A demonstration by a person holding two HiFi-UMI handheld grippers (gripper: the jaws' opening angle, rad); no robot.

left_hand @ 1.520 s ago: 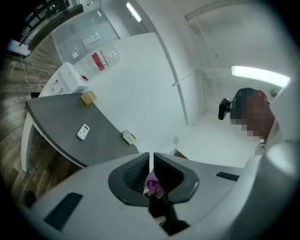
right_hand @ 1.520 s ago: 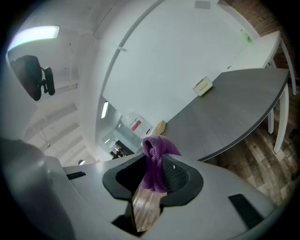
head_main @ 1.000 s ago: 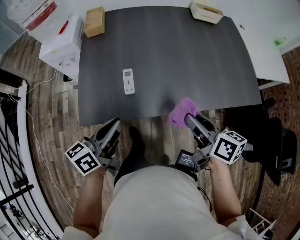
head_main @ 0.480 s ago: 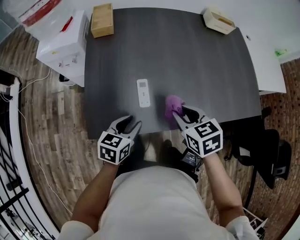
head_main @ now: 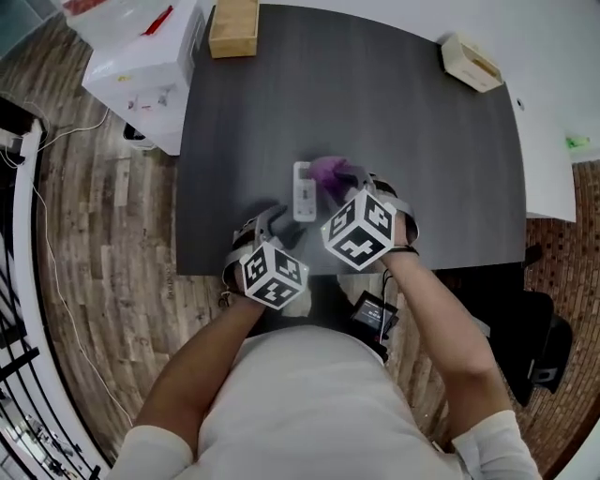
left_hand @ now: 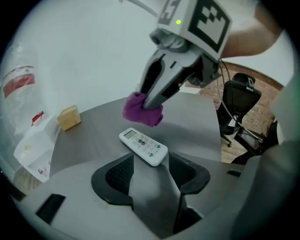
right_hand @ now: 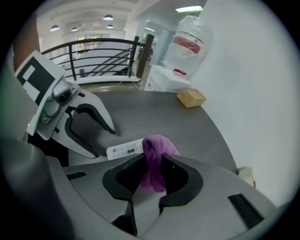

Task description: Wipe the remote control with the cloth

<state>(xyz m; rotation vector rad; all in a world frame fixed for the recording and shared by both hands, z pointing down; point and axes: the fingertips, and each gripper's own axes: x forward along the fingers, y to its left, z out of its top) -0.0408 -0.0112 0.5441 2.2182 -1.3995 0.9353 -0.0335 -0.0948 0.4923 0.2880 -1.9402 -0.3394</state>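
Note:
The white remote control point(head_main: 304, 190) lies flat on the dark grey table point(head_main: 431, 159), near its front edge. My left gripper point(head_main: 273, 223) hovers just in front of the remote; its jaws have just been opening and now stand open. In the left gripper view the remote point(left_hand: 143, 146) has its near end at the tips of my left gripper point(left_hand: 151, 165), untouched by the pads. My right gripper point(head_main: 345, 180) is shut on the purple cloth point(head_main: 327, 170), which hangs beside the remote's right side. In the right gripper view the cloth point(right_hand: 157, 152) is pinched in my right gripper point(right_hand: 152, 169), next to the remote point(right_hand: 124, 149).
A wooden box point(head_main: 233, 26) sits at the table's far left corner and a beige tray point(head_main: 472, 62) at the far right. A white carton point(head_main: 145, 61) stands left of the table, a white table point(head_main: 553, 112) on the right. An office chair point(left_hand: 239, 93) is nearby.
Both grippers moved from below the table's front edge over the table toward the remote. The right one carried the cloth left to the remote's side. The left gripper's jaws opened.

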